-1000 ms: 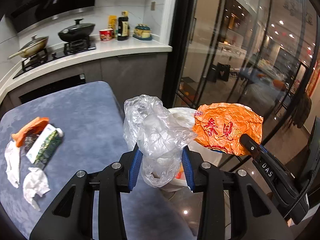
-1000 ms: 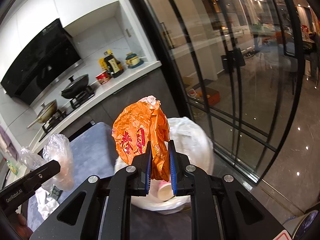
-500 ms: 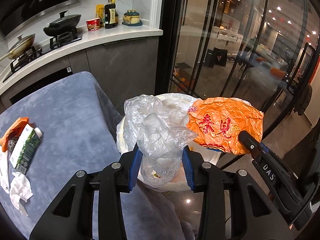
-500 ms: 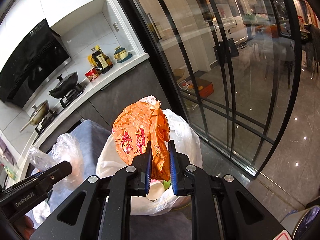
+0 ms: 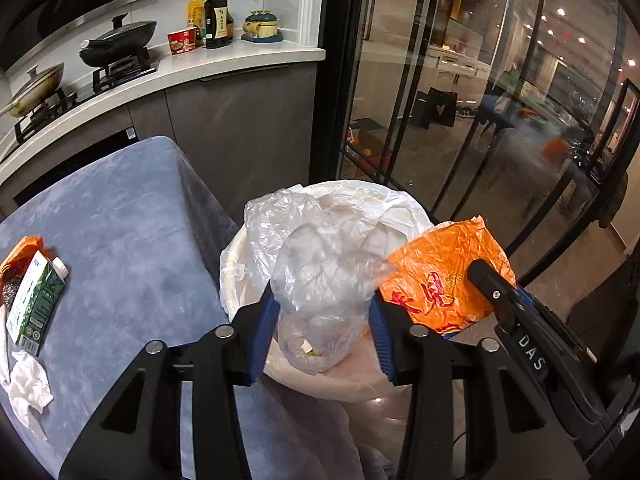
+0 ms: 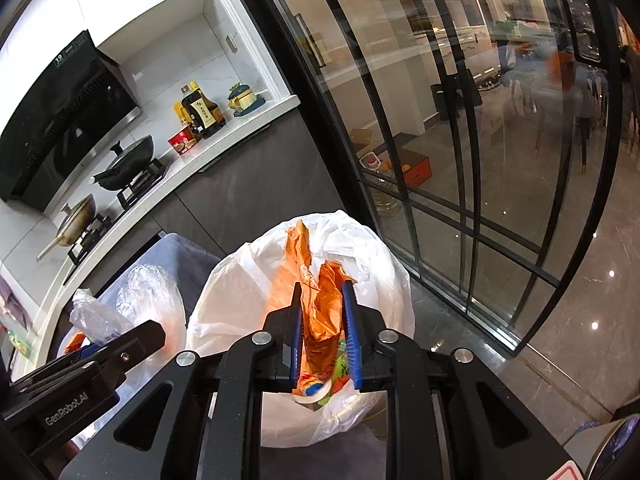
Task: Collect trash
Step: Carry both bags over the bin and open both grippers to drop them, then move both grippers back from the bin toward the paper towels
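1. Blue-grey cloth covers the desk (image 5: 120, 220) on the left, with the kitchen counter (image 5: 224, 64) far behind it.
2. White liner bag fills the trash bin (image 6: 360, 248), which stands just right of the desk's near corner.
3. Crumpled clear plastic bag (image 5: 320, 264) sits clamped in my left gripper (image 5: 322, 324), jaws part-closed against it, above the bin.
4. Orange wrapper (image 6: 324, 304) hangs between my right gripper (image 6: 322, 308) pads, jaws narrowly apart; whether they pinch it I cannot tell. It is over the bin mouth.
5. Green carton (image 5: 36, 304), white tissue (image 5: 28, 384) and another orange wrapper (image 5: 20, 252) lie together at the desk's left edge.
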The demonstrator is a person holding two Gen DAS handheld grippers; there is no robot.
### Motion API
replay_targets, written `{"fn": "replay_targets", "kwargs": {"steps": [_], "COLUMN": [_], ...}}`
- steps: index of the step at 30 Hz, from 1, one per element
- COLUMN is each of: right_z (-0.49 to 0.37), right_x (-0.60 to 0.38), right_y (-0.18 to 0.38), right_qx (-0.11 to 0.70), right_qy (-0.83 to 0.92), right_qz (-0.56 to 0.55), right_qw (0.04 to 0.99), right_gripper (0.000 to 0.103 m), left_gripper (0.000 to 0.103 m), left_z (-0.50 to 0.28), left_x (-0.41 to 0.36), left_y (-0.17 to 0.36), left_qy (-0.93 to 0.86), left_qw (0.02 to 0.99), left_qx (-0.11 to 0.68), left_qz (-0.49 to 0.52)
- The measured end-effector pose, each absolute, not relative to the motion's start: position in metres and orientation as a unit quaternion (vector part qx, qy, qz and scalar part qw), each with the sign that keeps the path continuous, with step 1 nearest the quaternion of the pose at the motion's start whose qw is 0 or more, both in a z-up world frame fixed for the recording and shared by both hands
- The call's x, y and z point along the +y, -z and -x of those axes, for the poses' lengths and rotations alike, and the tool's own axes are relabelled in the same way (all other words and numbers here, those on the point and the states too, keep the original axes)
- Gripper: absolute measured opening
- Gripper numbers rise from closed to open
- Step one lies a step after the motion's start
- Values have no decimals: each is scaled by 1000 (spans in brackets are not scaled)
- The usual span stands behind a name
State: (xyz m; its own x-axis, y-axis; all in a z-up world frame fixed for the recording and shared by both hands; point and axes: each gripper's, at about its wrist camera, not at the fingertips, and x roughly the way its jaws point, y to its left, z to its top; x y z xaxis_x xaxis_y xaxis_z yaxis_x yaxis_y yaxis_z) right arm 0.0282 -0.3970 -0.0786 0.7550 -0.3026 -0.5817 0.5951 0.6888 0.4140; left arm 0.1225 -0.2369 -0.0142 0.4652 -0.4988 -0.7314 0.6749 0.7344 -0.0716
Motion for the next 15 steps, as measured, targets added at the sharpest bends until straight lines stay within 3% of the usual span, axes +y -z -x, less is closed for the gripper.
{"fn": "replay_targets", "kwargs": {"steps": [2, 4, 7, 15], "right_z": [-28, -28, -28, -29], "right_x": [-395, -394, -391, -387], "right_y": [78, 77, 74, 69], "right_qx": [240, 238, 230, 227], "right_qy": [254, 255, 257, 255], "right_qz": [-299, -297, -294, -291], "right_qw": [888, 889, 891, 894], "right_gripper": [21, 31, 41, 42], "left_gripper": [61, 69, 73, 74], "left_z": [-123, -123, -124, -127], "left_x": [-237, -237, -238, -232], "left_y": [14, 13, 11, 9], "left_qy": [342, 338, 340, 338], "left_qw": [851, 856, 856, 858], "left_qx": [381, 374, 372, 371], "left_qz": [-114, -114, -113, -108]}}
